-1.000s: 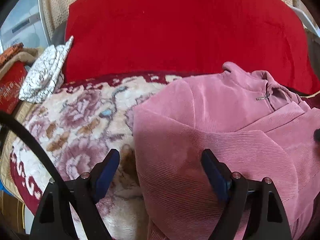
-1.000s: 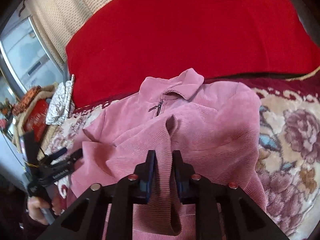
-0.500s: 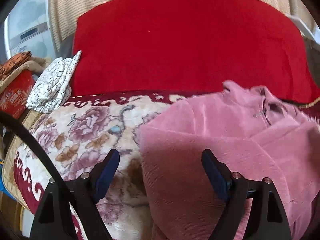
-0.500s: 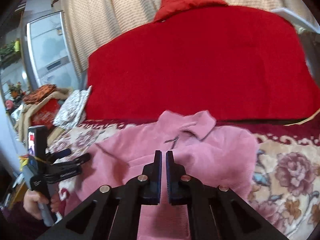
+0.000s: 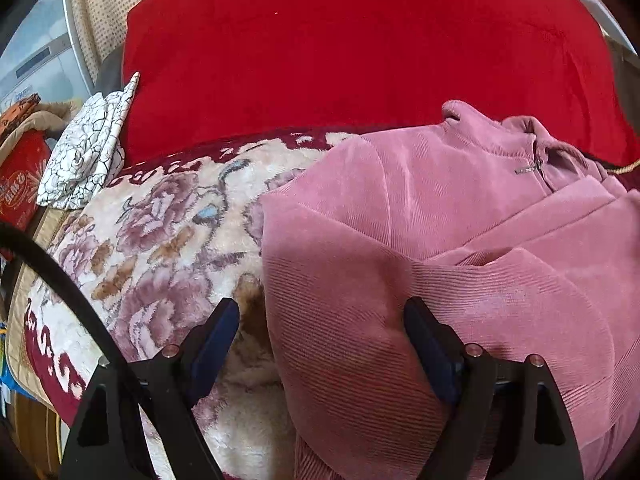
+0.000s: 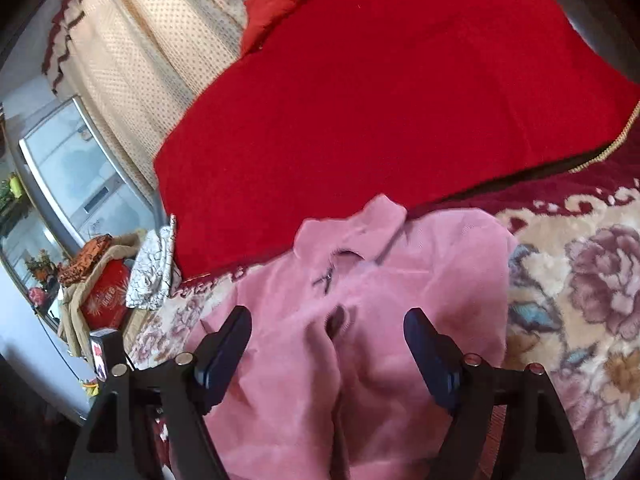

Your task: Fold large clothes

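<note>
A pink corduroy jacket (image 5: 420,240) with a zip collar lies on a floral blanket (image 5: 160,240), its sleeves folded over its front. It also shows in the right wrist view (image 6: 400,300). My left gripper (image 5: 320,332) is open and empty, hovering over the jacket's left edge. My right gripper (image 6: 328,340) is open and empty above the jacket's middle, below the zip pull (image 6: 326,278).
A big red cushion (image 5: 340,48) stands behind the jacket. A white crackle-patterned cloth (image 5: 86,152) lies at the blanket's left end, with a red bag (image 6: 106,300) and clothes beyond it. Floral blanket (image 6: 580,300) shows to the right of the jacket.
My right gripper was shut on a fold of the jacket, let it go, and now stands open. My left gripper stayed open near the jacket's left edge.
</note>
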Motion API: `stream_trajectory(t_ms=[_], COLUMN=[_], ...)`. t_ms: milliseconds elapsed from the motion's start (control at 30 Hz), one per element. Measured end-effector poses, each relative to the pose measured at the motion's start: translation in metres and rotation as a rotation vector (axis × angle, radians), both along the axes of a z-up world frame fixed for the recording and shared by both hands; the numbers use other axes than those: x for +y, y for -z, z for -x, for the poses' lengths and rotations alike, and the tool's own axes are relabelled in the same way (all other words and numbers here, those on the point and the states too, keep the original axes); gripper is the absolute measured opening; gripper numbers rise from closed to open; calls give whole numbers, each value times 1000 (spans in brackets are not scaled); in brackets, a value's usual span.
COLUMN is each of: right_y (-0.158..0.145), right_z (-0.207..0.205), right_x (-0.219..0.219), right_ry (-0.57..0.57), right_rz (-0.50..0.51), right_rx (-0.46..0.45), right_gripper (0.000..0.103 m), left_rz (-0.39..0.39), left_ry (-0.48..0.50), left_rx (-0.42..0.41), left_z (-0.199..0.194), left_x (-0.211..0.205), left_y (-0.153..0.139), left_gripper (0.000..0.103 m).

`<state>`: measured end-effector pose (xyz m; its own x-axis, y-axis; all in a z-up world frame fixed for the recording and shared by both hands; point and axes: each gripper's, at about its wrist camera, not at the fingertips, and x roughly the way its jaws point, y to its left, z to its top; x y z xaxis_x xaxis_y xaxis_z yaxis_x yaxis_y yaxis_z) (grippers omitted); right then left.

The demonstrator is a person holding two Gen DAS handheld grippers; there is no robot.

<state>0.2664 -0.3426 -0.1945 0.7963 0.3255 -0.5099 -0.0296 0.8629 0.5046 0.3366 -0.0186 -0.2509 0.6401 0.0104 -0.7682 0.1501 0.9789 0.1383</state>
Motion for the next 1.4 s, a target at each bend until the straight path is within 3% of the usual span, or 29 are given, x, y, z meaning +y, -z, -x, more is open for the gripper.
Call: stream_trajectory(t_ms=[67,167,267,333,400,567,700,733,767,967,1033,1100,1133,1200,1233,1300,1400], right_y=[-2,9,10,1,-2,25,39,37,33,-14,-21,-11,4,38,55,59,36], right_z=[-5,-16,-12,-2,2,-19,-25,-24,-23,5,7,-4,-15,-33,-41,-44,-31], right_x=[14,42,66,77,78,55,48,49,50,52,42,18,2,-16,-22,-25,-37], right_ry=[-57,-132,-200,-258,-247,-181,-186,-184,-185,-67,13,76,100,57,20,18,57], right_rz=[51,159,248,249,265,258,245,244,240,345,370,350,329,227,153,108,101], right_rx=[6,77,65,25,11,181,212,204,183,-28,-49,23,106,273,349,368,290], right_gripper=[73,34,22,21,21,24,23,20,7,7,7,7,7,12,13,16,17], left_rz=[-10,-15,1,11,15,5,4,6,9,3,23,-8,-43,-80,-62,-28,13], left_ry=[10,15,15,15,14,15,11,11,9,-16,1,32,42,48,38,29,7], left_rx=[-3,-1,6,10,12,8,7,2,-7,-186,-198,-133,-81,23,18,29,-14], left_z=[1,1,1,1,1,1,1,2,3,19,20,14,9,-1,-2,-3,2], left_x=[-1,0,3,5,5,4,3,3,4,6,3,-7,-13,-20,-18,-13,-4], left_y=[1,1,0,-1,-1,-1,-1,-2,-4,-35,-37,-24,-12,15,15,7,-3], left_gripper=[85,85,85,85,85,85,85,85,85,85,85,85,85,86,86,85,85])
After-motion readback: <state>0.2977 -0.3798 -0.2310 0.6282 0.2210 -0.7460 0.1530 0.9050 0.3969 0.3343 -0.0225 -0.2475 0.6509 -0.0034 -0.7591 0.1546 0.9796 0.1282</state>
